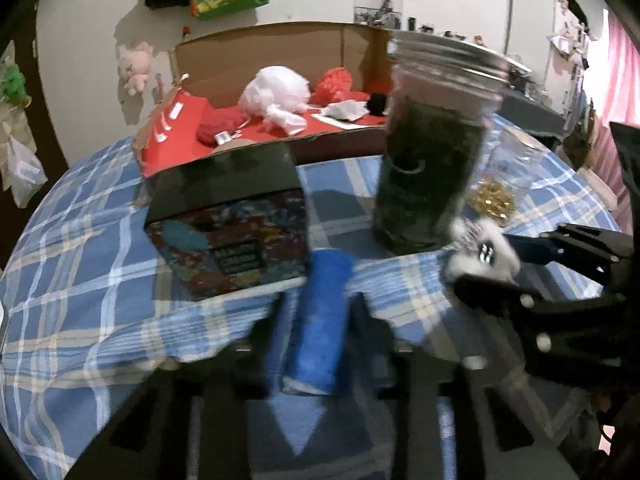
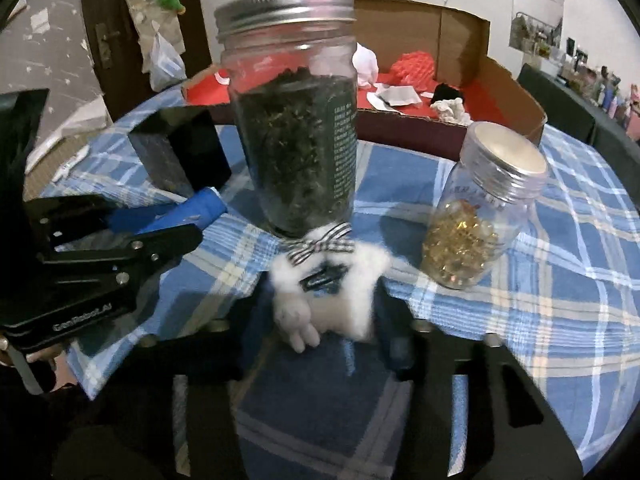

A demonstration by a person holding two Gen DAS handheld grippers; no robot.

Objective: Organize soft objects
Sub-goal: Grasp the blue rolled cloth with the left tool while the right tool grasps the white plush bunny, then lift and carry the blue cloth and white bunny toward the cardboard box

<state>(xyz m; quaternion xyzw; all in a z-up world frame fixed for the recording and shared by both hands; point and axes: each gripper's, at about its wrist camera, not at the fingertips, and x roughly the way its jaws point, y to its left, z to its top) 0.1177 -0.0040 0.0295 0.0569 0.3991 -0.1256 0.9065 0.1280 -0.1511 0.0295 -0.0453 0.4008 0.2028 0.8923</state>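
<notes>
My left gripper (image 1: pixel 318 308) is shut on a blue rolled cloth (image 1: pixel 320 320) that stands up between its fingers, just above the blue plaid tablecloth (image 1: pixel 80 280). The right wrist view shows that same gripper (image 2: pixel 192 220) low at the left, with the blue roll (image 2: pixel 172 214) poking out. My right gripper (image 2: pixel 324 304) is shut on a small white plush toy (image 2: pixel 340 300) with a striped bow, in front of the big jar. Behind stands an open cardboard box (image 1: pixel 280 40) with a red floor; in it lie a white soft bundle (image 1: pixel 276 94), a red ball (image 1: pixel 218 126) and an orange-red puff (image 1: pixel 340 82).
A tall glass jar of dark green leaves (image 2: pixel 296 140) stands mid-table, close behind both grippers. A smaller jar of golden beads (image 2: pixel 472 232) is to its right. A dark box with a colourful side (image 1: pixel 228 232) sits to the left. Bags and plush toys hang on the wall.
</notes>
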